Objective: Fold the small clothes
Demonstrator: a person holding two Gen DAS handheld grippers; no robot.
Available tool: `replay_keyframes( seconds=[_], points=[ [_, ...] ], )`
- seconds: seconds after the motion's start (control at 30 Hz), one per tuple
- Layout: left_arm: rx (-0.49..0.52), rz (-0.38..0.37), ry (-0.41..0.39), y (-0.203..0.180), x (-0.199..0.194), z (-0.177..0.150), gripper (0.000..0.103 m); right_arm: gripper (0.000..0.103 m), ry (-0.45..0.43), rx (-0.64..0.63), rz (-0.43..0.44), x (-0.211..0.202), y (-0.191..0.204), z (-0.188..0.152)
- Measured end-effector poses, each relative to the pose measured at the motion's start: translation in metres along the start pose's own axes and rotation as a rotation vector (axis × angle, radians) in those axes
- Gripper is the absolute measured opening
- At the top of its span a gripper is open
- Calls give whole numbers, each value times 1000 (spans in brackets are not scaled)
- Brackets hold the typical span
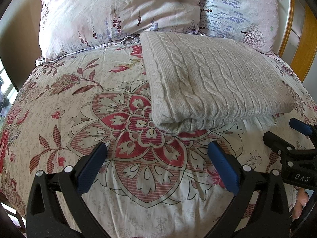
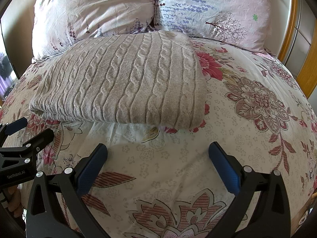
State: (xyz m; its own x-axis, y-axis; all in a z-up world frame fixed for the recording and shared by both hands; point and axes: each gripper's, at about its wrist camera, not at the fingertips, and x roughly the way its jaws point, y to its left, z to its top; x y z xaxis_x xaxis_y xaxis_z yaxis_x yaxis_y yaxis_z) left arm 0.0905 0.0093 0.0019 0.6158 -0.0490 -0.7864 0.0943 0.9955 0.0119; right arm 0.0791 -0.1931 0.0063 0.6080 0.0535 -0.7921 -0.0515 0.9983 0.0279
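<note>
A beige cable-knit sweater (image 1: pixel 210 83) lies folded into a thick rectangle on the floral bedspread (image 1: pixel 79 119); it also shows in the right wrist view (image 2: pixel 122 83). My left gripper (image 1: pixel 157 148) is open and empty, hovering just in front of the sweater's near left corner. My right gripper (image 2: pixel 157 148) is open and empty, a little in front of the sweater's near edge. The right gripper shows at the right edge of the left wrist view (image 1: pixel 285 134), and the left gripper at the left edge of the right wrist view (image 2: pixel 29 130).
Two pale floral pillows (image 1: pixel 118 13) (image 1: pixel 237 13) stand behind the sweater against the head of the bed. A wooden headboard frame (image 1: pixel 307 45) rises at the right. The bedspread (image 2: pixel 247 109) stretches on to the right of the sweater.
</note>
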Motion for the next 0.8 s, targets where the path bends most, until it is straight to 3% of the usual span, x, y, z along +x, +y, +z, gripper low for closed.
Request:
replay_keyframes(
  seconds=[0.8],
  points=[
    [1,-1,0,0,0,0,101,102,0,0,0,0,0,0]
  ],
)
